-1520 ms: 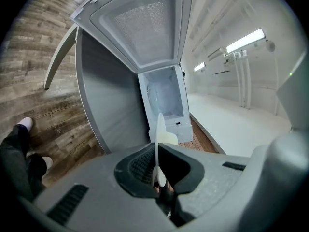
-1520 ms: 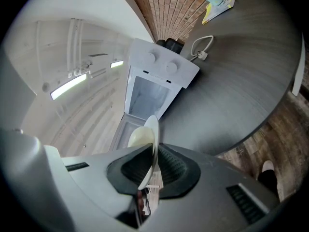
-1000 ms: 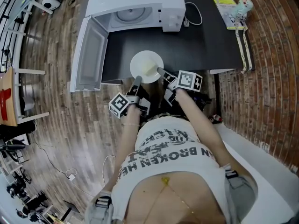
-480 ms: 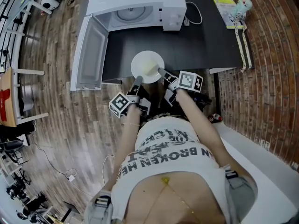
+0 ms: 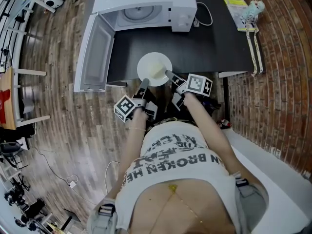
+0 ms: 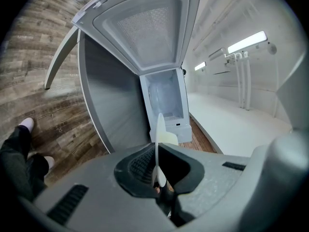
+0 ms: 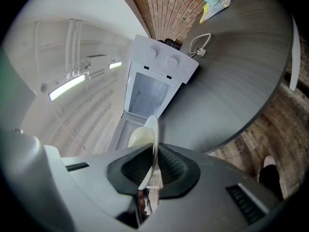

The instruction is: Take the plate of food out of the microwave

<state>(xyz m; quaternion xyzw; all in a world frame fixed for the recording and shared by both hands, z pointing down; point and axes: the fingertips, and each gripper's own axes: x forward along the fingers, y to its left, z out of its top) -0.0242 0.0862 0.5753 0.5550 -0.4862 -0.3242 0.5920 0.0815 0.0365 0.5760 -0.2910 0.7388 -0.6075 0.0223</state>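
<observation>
Pale things on dark, as we see them
We find a cream-white plate (image 5: 154, 68), white microwave (image 5: 146, 4), black table (image 5: 214, 43), grey-brown wood-grain floor (image 5: 63, 126), red-brown brickwork (image 5: 282, 82), and black-and-white square markers on the left gripper (image 5: 144, 84) and right gripper (image 5: 168, 73).

— White T-shirt (image 5: 180, 155), bold black lettering across the front!
— Grey-bodied left gripper (image 5: 144, 83) and right gripper (image 5: 168, 73), dark ribbed pads (image 6: 140, 166), each with a white cube (image 5: 199, 84) of black square markers.
</observation>
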